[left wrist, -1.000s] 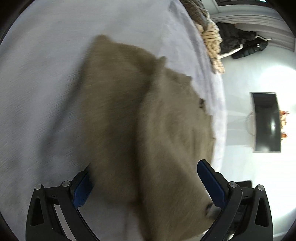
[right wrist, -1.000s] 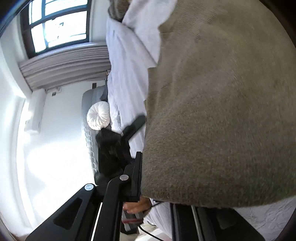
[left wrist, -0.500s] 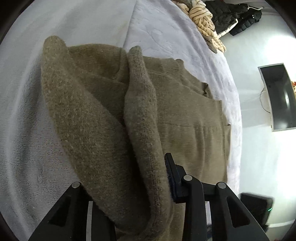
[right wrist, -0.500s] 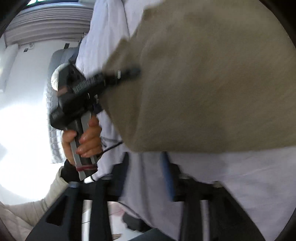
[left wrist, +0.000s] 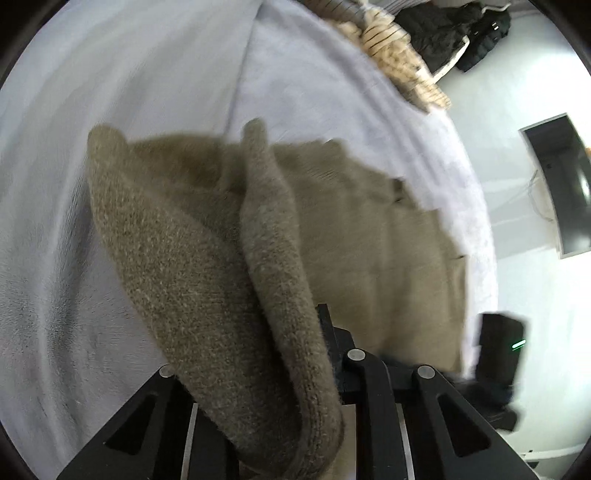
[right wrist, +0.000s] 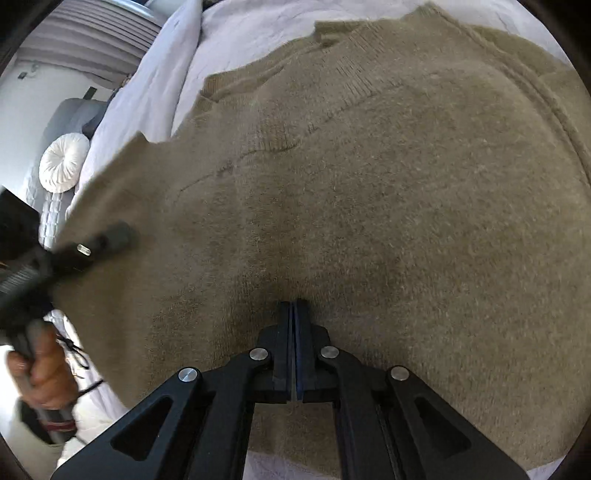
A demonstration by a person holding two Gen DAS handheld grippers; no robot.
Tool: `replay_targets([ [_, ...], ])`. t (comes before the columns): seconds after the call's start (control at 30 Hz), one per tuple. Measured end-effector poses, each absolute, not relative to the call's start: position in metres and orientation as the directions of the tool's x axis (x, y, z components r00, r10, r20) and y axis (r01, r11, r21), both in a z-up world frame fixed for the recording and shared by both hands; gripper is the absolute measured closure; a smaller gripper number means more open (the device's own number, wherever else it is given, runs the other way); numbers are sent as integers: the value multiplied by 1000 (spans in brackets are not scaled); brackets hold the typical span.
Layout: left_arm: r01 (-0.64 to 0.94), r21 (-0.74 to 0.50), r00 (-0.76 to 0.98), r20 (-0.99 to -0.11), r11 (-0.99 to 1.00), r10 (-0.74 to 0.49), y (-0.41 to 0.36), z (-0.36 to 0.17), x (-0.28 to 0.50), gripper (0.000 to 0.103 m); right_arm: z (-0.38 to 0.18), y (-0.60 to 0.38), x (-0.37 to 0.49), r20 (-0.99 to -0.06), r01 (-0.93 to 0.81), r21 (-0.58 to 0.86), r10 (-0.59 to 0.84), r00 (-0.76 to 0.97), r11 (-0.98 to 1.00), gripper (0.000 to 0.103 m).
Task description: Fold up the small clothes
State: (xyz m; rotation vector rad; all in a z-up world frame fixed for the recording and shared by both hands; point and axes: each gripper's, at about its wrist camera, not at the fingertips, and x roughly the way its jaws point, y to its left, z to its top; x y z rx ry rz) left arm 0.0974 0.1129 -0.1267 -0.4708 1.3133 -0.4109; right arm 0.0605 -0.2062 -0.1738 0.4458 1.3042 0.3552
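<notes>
An olive-brown knit sweater lies spread on a white bed sheet. My left gripper has its jaws closing on a thick fold of the sweater, lifted off the sheet; the fabric hides its left finger. In the right wrist view the sweater fills most of the frame, lying flat. My right gripper is shut, pads together, with its tips resting on the sweater in a small dimple. No fabric shows between its pads. The left gripper shows blurred at the sweater's left edge, held by a hand.
A pile of striped beige clothes and a black jacket lie at the bed's far end. A dark screen hangs on the wall. A black device with a green light stands beside the bed. A round white cushion lies at the left.
My left gripper went from wide open to closed around a sweater fold and rose with it. My right gripper let go of the sweater's edge, swung over the flat sweater and shut.
</notes>
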Motion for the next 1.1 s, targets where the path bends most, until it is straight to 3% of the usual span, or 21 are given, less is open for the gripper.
replay_targets([
  [0.23, 178, -543, 259, -779, 821, -571, 49, -60, 108, 82, -157, -246, 39, -746, 28, 641, 614, 258, 767, 100],
  [0.43, 410, -405, 247, -813, 817, -527, -54, -25, 106, 82, -142, -339, 12, -664, 151, 729, 636, 394, 667, 100],
  [0.63, 511, -287, 204, -876, 811, -438, -172, -52, 103, 81, -161, -402, -9, -628, 293, 775, 631, 456, 559, 98],
  [0.7, 521, -228, 194, -907, 822, -375, -196, -74, 100, 75, -171, -412, -13, -605, 319, 795, 649, 461, 515, 98],
  [0.83, 483, -257, 128, -925, 837, -358, -205, -97, 96, 71, -187, -415, -14, -561, 337, 827, 679, 473, 449, 98],
  [0.93, 506, -278, 147, -905, 816, -399, -205, -84, 92, 71, -193, -419, -14, -547, 333, 837, 686, 480, 435, 96],
  [1.0, 543, -287, 167, -884, 789, -437, -207, -69, 88, 53, -195, -419, -12, -532, 337, 846, 688, 494, 412, 93],
  [1.03, 555, -288, 191, -869, 781, -456, -207, -60, 85, 26, -198, -419, -7, -519, 345, 854, 689, 506, 389, 92],
  [1.07, 564, -282, 225, -852, 776, -473, -205, -52, 83, 18, -199, -422, -9, -506, 350, 861, 691, 517, 369, 90],
  [1.1, 580, -277, 265, -825, 766, -499, -201, -40, 79, 18, -200, -424, -9, -491, 356, 869, 691, 531, 344, 88],
])
